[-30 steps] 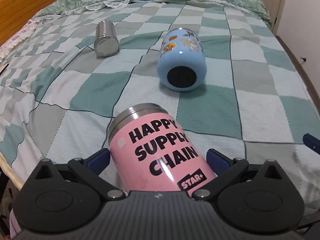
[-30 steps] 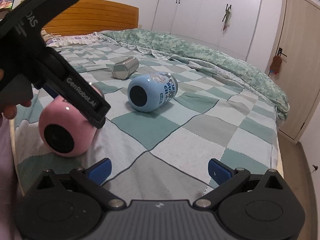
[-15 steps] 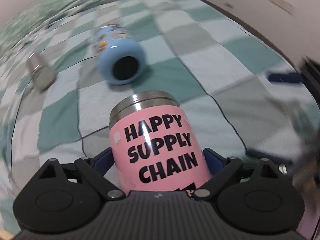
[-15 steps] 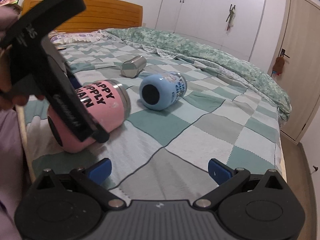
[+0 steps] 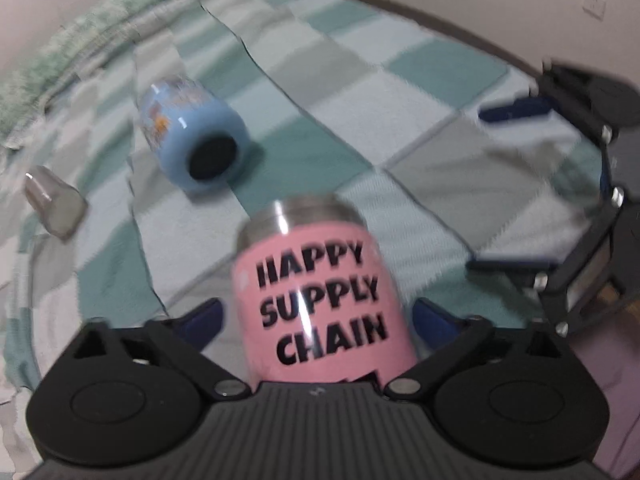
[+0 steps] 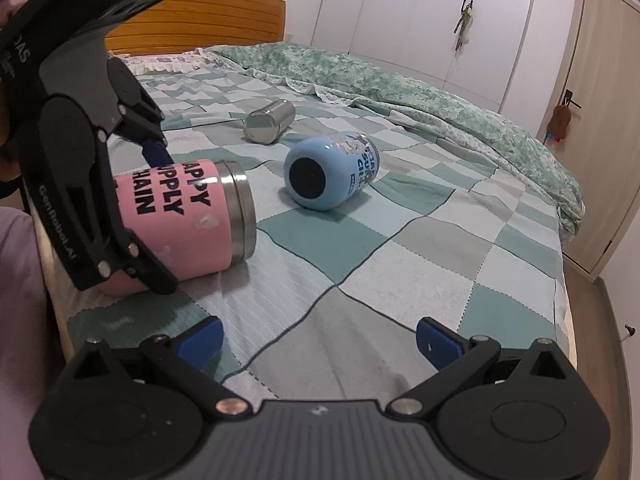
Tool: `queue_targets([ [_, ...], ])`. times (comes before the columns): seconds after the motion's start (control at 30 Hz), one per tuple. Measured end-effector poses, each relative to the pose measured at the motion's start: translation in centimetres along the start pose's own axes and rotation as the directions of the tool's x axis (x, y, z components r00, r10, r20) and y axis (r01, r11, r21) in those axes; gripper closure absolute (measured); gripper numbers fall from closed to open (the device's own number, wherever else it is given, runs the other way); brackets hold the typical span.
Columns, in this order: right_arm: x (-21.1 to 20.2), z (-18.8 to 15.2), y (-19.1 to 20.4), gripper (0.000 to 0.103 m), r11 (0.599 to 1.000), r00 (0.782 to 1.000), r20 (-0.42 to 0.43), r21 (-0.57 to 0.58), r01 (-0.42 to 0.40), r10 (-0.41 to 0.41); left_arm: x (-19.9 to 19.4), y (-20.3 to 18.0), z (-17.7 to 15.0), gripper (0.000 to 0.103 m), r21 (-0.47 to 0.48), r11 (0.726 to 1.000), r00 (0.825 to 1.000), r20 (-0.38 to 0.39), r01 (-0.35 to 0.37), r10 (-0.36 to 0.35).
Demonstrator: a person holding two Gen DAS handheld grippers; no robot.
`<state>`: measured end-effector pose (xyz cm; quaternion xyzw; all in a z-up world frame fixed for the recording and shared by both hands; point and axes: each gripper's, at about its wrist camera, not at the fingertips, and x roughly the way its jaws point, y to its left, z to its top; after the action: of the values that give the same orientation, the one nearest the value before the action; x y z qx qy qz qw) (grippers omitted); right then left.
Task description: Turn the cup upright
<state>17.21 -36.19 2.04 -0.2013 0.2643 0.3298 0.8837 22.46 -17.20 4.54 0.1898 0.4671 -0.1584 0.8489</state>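
Note:
A pink cup (image 5: 320, 300) with a steel rim, lettered "HAPPY SUPPLY CHAIN", sits between the blue pads of my left gripper (image 5: 316, 320), which is shut on it. In the right wrist view the pink cup (image 6: 188, 216) is on its side, lifted slightly off the checked bedspread (image 6: 400, 264), rim pointing right. My right gripper (image 6: 318, 336) is open and empty, low over the bedspread near the front edge. It also shows at the right in the left wrist view (image 5: 560, 208).
A blue cup (image 6: 332, 172) lies on its side mid-bed, its base toward me; it also shows in the left wrist view (image 5: 192, 144). A steel cup (image 6: 270, 120) lies on its side behind it. A folded green quilt (image 6: 400, 80) and a wooden headboard (image 6: 208, 20) are farther back.
My left gripper has closed on the pink cup, lifted it and swung it round, so its rim now points right. The right gripper has barely moved.

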Motion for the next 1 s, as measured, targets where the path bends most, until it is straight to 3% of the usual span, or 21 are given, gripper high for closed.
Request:
queue_targets([
  [0.1,0.0,0.1,0.0,0.0,1.0,1.0,-0.002,0.003,0.001,-0.001,-0.3,0.5,0.9,0.0,-0.069,0.997,1.0,0.017,0.023,-0.021],
  [0.23,0.0,0.1,0.1,0.0,1.0,1.0,-0.007,0.008,0.007,-0.007,1.9,1.5,2.4,0.0,-0.167,0.985,0.996,-0.085,-0.036,0.022],
  [0.3,0.0,0.2,0.1,0.0,1.0,1.0,-0.008,0.007,0.009,-0.008,2.8,2.1,2.7,0.0,-0.204,0.978,0.993,-0.115,-0.035,0.012],
  [0.37,-0.1,0.2,0.1,0.0,1.0,1.0,-0.009,0.007,0.008,-0.008,3.6,2.3,3.0,0.005,-0.217,0.976,0.99,-0.139,-0.029,-0.002],
  [0.43,0.0,0.3,0.3,0.0,1.0,1.0,-0.012,0.006,0.009,-0.009,4.2,2.1,3.2,0.018,-0.214,0.977,0.984,-0.173,-0.002,-0.036],
  [0.5,-0.1,0.3,0.3,0.0,1.0,1.0,-0.013,0.005,0.01,-0.01,4.2,1.6,3.3,0.018,-0.199,0.98,0.984,-0.176,-0.015,-0.021],
  [0.8,-1.2,-0.3,0.6,0.0,0.998,0.999,0.001,0.05,0.036,-0.036,2.0,1.7,1.4,0.018,-0.263,0.965,0.999,-0.044,-0.019,0.008],
  [1.0,-2.7,-1.4,0.9,0.0,0.989,0.997,0.03,0.129,0.07,-0.074,-1.3,1.4,0.0,0.019,-0.26,0.966,0.994,0.106,0.019,0.009],
])
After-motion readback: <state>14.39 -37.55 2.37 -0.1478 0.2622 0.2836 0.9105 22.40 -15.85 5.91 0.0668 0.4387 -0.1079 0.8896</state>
